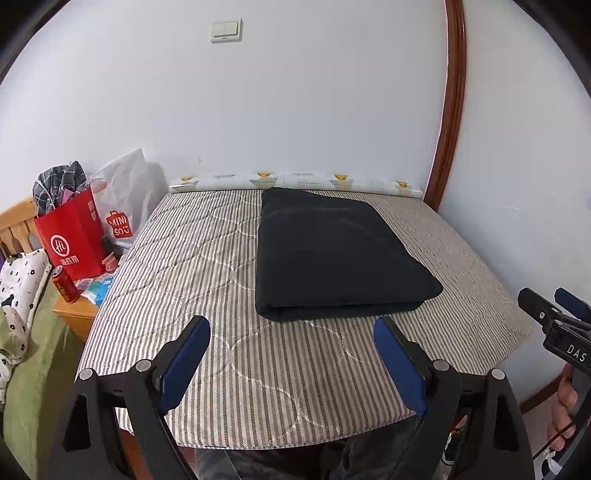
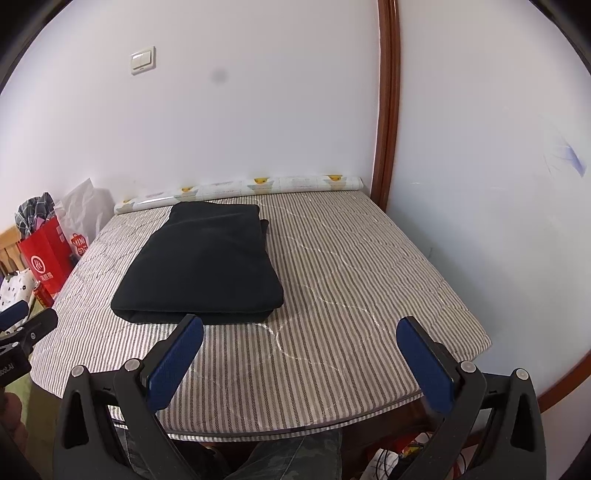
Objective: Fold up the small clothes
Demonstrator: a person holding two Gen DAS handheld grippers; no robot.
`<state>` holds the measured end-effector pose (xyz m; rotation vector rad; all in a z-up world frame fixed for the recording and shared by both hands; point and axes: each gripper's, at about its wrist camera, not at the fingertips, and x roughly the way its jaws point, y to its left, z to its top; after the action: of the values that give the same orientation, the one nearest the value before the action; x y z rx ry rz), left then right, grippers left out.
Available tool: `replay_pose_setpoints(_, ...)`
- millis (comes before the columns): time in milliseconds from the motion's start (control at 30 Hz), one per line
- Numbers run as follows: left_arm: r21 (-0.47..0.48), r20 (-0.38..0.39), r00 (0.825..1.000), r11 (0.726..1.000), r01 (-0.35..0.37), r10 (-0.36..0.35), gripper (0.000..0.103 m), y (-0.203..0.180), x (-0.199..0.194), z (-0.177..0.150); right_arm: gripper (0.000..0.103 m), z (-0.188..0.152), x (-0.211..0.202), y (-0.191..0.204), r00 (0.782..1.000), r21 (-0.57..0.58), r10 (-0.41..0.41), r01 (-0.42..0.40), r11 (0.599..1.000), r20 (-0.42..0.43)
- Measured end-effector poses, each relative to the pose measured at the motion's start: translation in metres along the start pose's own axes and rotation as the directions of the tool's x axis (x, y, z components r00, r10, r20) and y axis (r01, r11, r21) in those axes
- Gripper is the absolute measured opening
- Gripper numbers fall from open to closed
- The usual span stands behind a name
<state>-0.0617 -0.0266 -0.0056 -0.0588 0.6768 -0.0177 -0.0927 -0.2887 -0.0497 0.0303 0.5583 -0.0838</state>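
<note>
- Black garment (image 1: pixel 340 254) is folded into a thick flat rectangle and lies on the striped pad (image 1: pixel 207 280), towards the far half, its far edge close to the roll (image 1: pixel 295 181).
- Folded edge faces the grippers; layers show along the near edge.
- In the right wrist view the garment (image 2: pixel 207 262) sits left of centre, with the right half of the pad (image 2: pixel 369 266) bare.
- Left gripper (image 1: pixel 291 325): released, blue pads spread wide, nothing between them. It hovers just short of the garment's near edge, no contact.
- Right gripper (image 2: pixel 299 325): also released, pads wide apart, nothing held. Its left pad tip overlaps the garment's near right corner in view; I cannot tell if it touches.
- Each gripper shows at the edge of the other's view, side by side at the pad's near edge.
- Part of a hand (image 1: pixel 563 402) on the right gripper's handle shows at the lower right of the left view.
- Patterned roll lies along the wall at the pad's far edge.
- Left of the pad: red bag (image 1: pixel 72 240), white bag (image 1: pixel 122 206), red can (image 1: pixel 65 284) on a wooden stand (image 1: pixel 75 314).
- White wall behind with a switch (image 1: pixel 226 31); brown trim (image 1: pixel 448 110) runs up at the right.
</note>
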Motion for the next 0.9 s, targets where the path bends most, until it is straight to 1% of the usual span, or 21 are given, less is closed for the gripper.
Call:
replay_pose_setpoints(433,-0.003,0.001,1.0,1.0,0.0,0.0,0.09,0.0033,-0.0012,-0.0006,0.103,-0.0005,-0.0004,0.0032,1.0,0.001,0.005,-0.005,1.0,0.002)
replay_pose_setpoints(900,-0.004,-0.002,1.0,1.0,0.002,-0.002,0.09,0.0057,-0.0017,-0.0005,0.103,0.0006,0.0013,-0.0027,1.0,0.008,0.012,-0.012,1.0,-0.001)
